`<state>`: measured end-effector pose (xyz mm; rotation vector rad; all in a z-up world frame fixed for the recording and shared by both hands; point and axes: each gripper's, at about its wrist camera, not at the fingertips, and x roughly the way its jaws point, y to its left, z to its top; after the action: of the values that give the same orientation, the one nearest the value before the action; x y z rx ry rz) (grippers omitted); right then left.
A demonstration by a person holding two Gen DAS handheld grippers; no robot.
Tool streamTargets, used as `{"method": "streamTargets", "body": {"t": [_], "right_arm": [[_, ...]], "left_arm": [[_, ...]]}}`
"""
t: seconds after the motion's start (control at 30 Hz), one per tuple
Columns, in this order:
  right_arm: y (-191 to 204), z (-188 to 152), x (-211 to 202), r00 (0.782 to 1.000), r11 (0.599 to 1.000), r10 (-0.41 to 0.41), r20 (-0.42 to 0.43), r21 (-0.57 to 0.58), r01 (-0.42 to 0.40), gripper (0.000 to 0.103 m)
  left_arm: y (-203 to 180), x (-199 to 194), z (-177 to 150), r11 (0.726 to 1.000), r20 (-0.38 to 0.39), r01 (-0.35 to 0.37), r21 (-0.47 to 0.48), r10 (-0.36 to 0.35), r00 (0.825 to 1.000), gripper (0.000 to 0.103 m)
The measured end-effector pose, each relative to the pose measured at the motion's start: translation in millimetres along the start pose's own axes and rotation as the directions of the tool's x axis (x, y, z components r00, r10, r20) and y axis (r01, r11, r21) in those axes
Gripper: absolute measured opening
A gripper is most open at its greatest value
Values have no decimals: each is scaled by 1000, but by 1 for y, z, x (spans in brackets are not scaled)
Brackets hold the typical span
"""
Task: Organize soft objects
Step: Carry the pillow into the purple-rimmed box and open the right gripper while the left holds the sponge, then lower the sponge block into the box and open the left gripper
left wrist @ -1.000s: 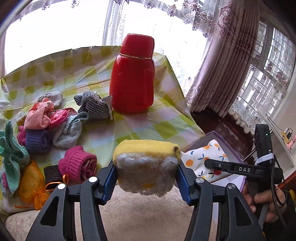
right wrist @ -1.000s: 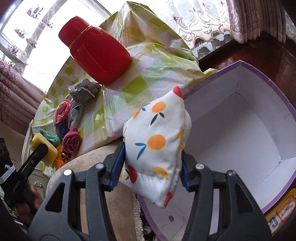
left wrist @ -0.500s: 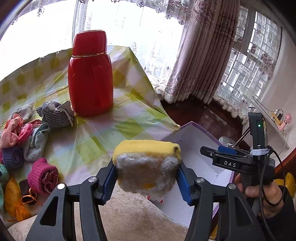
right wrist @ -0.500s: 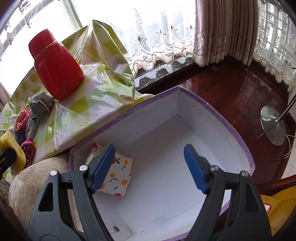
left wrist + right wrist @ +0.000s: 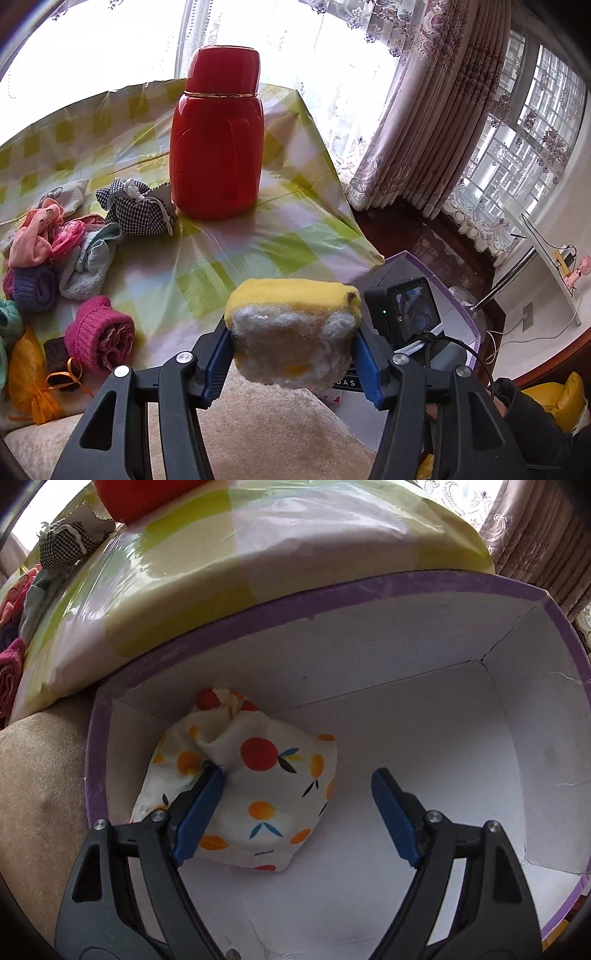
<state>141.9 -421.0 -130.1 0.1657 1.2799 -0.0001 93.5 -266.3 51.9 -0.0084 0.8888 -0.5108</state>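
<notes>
My left gripper (image 5: 293,347) is shut on a yellow and white fluffy sponge (image 5: 291,332) and holds it above the beige cushion, beside the table's near corner. My right gripper (image 5: 297,805) is open and low inside the purple-rimmed white box (image 5: 406,590). Its left finger (image 5: 199,808) touches the orange-print fabric pouch (image 5: 258,786), which lies on the box floor at the left wall. In the left wrist view the right gripper's camera body (image 5: 406,314) hides most of the box (image 5: 461,314).
A tall red flask (image 5: 218,144) stands on the yellow checked tablecloth (image 5: 288,243). Several soft things lie at the left: a checked pouch (image 5: 136,210), a magenta roll (image 5: 99,332), a grey sock (image 5: 88,266), an orange bag (image 5: 26,373). A beige cushion (image 5: 37,794) borders the box.
The right gripper opened and dropped the orange-print pouch into the box, then sank deeper into the box beside it. The left gripper swung right and back, still holding the sponge.
</notes>
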Motion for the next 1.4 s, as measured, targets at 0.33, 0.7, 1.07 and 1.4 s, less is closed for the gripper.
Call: {"method": "streamTargets", "body": {"t": [0.33,0.7,1.07,1.4], "right_arm": [[-8,-25,11,986,985,-132,-102,-128,118,95],[-87,-41,-98,968,979,-94,234,197,47,96],[-86,-15,-196,805,953,-275,526,259,157,103],[-5,-21,-187,807,993,-113,579,50,103,103]], "left_arm": [[-4,1,-1,1000,-4,3,13,-3,1000,59],[-35,5,-6,988,-53,88,129,-82,995,61],[-66,-8,-23,953,-97,202,225,-184,978,89],[5,-39,-29,997,15,82,-14,-82,997,90]]}}
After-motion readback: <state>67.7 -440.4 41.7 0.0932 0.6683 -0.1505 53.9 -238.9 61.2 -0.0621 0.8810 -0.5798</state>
